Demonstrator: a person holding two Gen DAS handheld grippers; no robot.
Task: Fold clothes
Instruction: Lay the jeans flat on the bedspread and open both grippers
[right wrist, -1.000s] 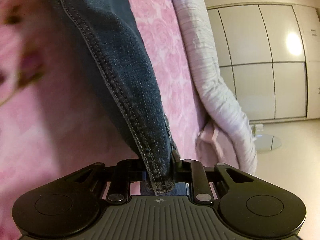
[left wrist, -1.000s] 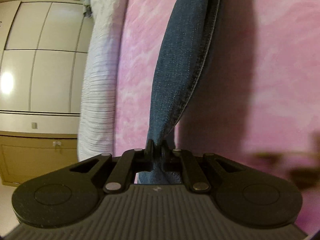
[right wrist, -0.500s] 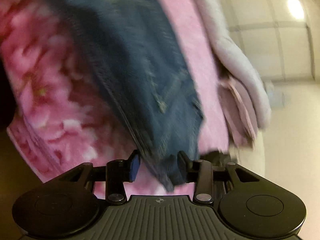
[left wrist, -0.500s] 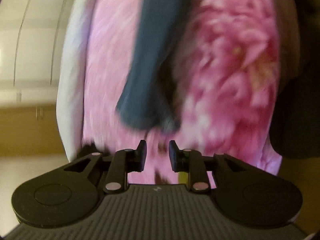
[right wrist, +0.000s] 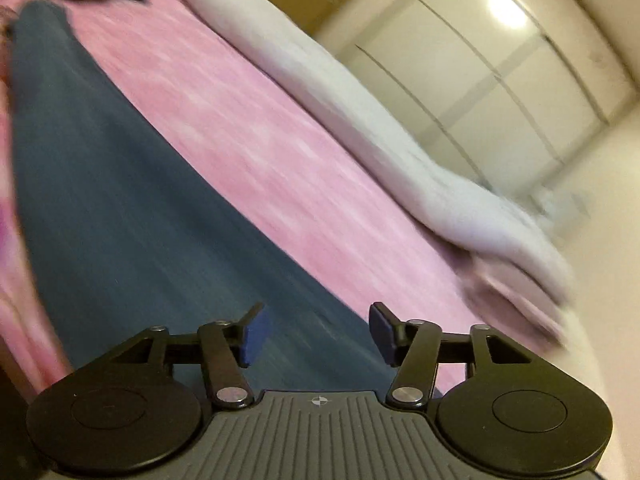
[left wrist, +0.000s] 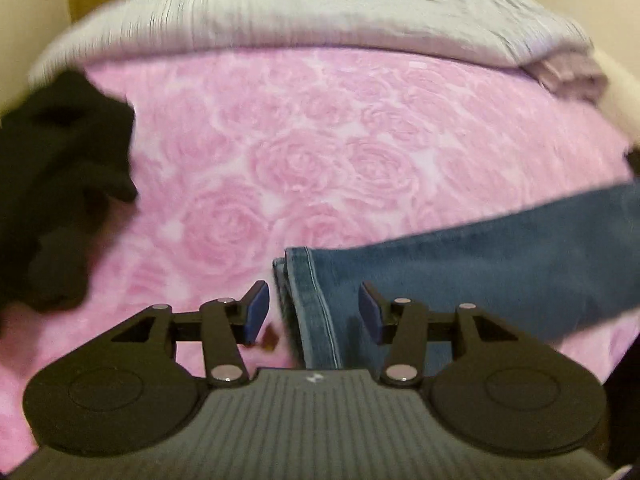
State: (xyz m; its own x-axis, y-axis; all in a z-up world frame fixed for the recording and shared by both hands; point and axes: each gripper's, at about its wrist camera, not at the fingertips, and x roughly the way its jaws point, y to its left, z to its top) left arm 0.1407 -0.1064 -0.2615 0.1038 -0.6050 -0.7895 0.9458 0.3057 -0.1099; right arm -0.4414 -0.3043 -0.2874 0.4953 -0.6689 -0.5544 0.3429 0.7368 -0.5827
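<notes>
Both grippers releasing: left gripper (left wrist: 312, 312) & right gripper (right wrist: 316, 336) jaws opening over jeans (left wrist: 460, 272); hem edge near, pink blanket (left wrist: 320, 152) beyond.

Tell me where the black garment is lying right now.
In the left wrist view the black garment lies bunched at the left edge of the pink rose blanket, below the grey quilt and well apart from the jeans.
</notes>
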